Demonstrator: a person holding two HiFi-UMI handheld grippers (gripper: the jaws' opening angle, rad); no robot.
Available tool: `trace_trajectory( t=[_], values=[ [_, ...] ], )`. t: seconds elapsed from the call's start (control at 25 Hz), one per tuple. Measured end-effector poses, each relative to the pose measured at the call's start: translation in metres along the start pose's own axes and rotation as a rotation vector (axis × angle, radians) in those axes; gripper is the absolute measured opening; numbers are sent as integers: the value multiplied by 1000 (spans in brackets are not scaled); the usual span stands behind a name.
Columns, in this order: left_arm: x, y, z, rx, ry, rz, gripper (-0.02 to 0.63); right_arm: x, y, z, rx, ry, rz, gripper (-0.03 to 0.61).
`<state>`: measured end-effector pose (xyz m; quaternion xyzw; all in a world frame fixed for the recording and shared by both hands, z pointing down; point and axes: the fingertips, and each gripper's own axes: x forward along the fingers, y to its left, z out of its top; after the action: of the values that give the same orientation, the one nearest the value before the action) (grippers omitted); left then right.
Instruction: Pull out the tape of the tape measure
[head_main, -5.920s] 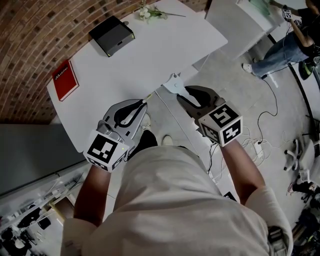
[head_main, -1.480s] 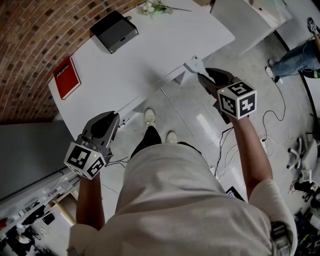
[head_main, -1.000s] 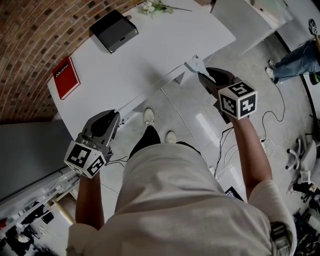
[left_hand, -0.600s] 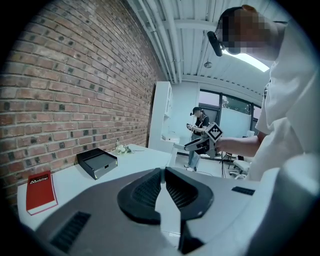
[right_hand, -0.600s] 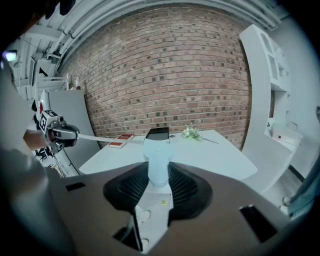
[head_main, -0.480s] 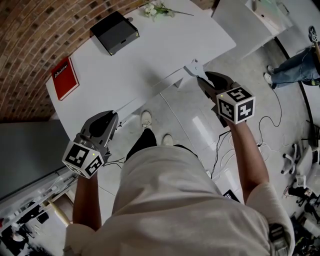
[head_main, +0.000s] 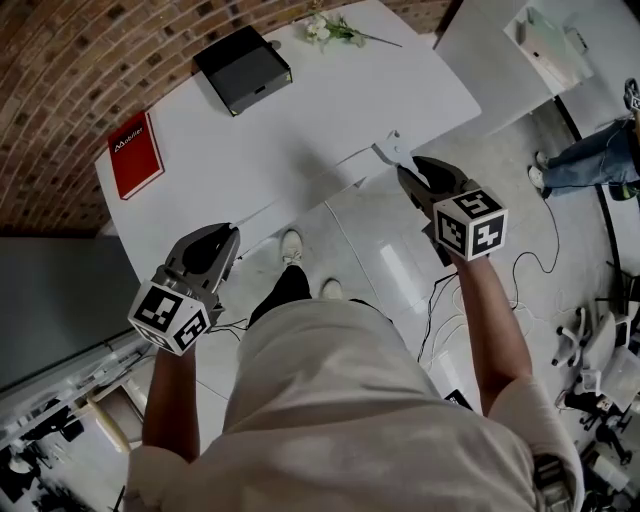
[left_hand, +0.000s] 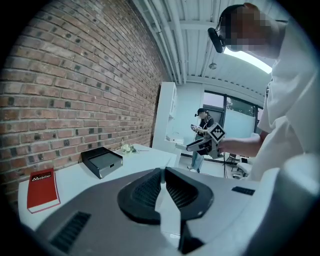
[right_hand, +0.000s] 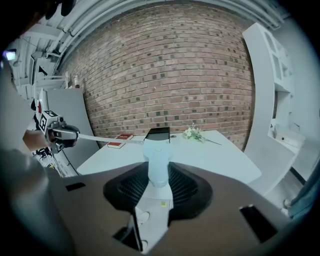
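**Tape drawn out across the desk.** A person standing at a white desk stretches a tape measure between two hand-held tools.

The right tool grips the pale tape measure. Its jaws stand wide because the body is broad, and the pads press against either side of it. The left tool has its jaws pressed nearly together, pinching the thin end of the tape. The tape shows edge-on there as a pale strip between the ribbed pads.

From the right tool the tape runs out to its left in a straight, taut-looking line to the left tool, well apart. It hangs in the air alongside the desk's near edge and does not lie on the desk. With the tape measure in one tool and the tip in the other, the person can draw the tape out simply by spreading the arms. Both tools tilt slightly downward, roughly in line with the pull.

On the desk, ahead of both tools, lie a red book, a black tray and a sprig of white flowers. None of them touches the tape.

The pull looks well advanced, with a long run of tape out. The likely risk is the thin tip slipping from the left tool's pads, which would let the tape snap back into the tape measure.
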<state>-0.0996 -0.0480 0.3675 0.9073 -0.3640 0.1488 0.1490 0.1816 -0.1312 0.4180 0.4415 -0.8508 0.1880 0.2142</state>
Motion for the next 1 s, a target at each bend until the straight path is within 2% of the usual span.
trace_trajectory(
  t=[1.0],
  values=[
    [47, 122, -28, -62, 48, 41, 29, 124, -15, 12, -35, 45, -21, 129]
  ],
)
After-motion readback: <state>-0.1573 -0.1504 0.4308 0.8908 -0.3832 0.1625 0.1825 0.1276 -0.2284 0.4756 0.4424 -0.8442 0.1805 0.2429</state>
